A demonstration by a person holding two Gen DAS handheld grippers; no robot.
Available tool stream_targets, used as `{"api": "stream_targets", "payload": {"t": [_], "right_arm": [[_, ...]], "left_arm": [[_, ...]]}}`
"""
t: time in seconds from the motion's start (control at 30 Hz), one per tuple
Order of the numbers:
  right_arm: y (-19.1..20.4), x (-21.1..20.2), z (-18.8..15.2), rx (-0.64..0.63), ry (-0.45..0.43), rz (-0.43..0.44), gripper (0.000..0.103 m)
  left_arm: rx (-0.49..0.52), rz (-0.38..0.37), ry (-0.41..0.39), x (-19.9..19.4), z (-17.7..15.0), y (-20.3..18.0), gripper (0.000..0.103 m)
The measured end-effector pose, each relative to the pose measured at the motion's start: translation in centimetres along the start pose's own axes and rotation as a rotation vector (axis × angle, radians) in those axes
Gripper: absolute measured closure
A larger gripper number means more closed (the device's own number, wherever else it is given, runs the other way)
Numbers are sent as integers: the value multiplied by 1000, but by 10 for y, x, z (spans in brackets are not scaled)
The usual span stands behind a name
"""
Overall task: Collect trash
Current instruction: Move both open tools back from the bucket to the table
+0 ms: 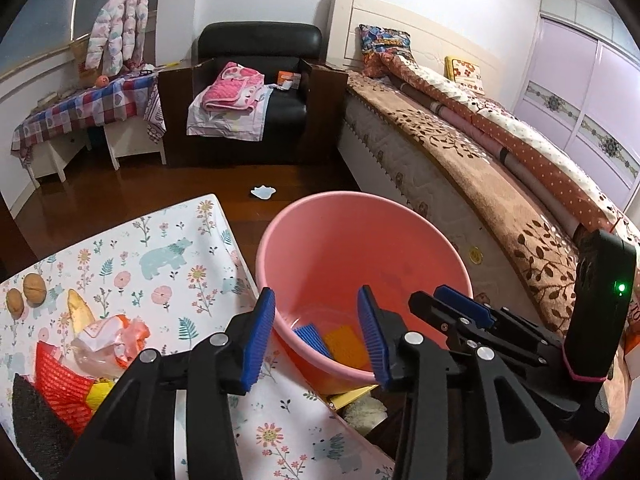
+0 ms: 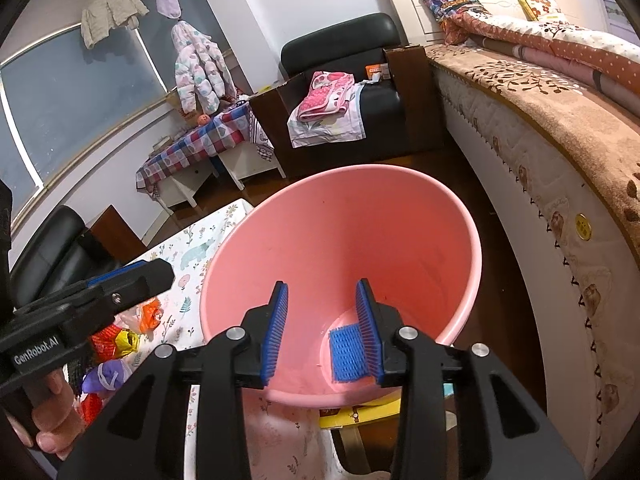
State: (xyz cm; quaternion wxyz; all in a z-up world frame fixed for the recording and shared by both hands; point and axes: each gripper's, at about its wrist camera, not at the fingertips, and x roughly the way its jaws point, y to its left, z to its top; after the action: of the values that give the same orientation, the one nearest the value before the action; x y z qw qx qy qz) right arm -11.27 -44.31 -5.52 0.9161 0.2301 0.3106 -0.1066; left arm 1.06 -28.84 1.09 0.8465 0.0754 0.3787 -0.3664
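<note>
A pink bucket (image 1: pixel 360 240) stands beside the flower-print table (image 1: pixel 168 248). On its bottom lie a blue mesh sleeve (image 1: pixel 308 338) and an orange piece (image 1: pixel 346 346). My left gripper (image 1: pixel 316 312) hangs open over the bucket's near rim with nothing between its fingers. My right gripper (image 2: pixel 322 312) is open too, above the bucket (image 2: pixel 340 232), and the blue mesh sleeve (image 2: pixel 348 354) lies below it on the bottom. A pile of trash stays on the table: red mesh (image 1: pixel 60 380), a crumpled plastic wrapper (image 1: pixel 112 336) and two walnuts (image 1: pixel 24 292).
A bed (image 1: pixel 480 184) runs along the right, close to the bucket. A black armchair (image 1: pixel 256 92) with folded cloth stands at the back. A scrap of white paper (image 1: pixel 262 191) lies on the dark wood floor. A hand (image 2: pixel 52 420) holds the left gripper's handle.
</note>
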Motion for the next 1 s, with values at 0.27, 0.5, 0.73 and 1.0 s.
{"api": "stream_targets", "payload": {"t": [0.27,0.5,0.73,1.0], "right_arm": [[7,-11,2,-16,-20,5,67],[22,-20,2,-51,-40,7,67],[41,-28,1,-94,-53,18,67],[69,-31,-7,-154,-40,54,67]], "left_arm": [[-22,19,-36,-24,1,13,61],[-54,45,-68,-50,-5,32,61],[-97,76,-104,-82,-15,58,61],[-137,136,-126,-114,-33,86,61]]}}
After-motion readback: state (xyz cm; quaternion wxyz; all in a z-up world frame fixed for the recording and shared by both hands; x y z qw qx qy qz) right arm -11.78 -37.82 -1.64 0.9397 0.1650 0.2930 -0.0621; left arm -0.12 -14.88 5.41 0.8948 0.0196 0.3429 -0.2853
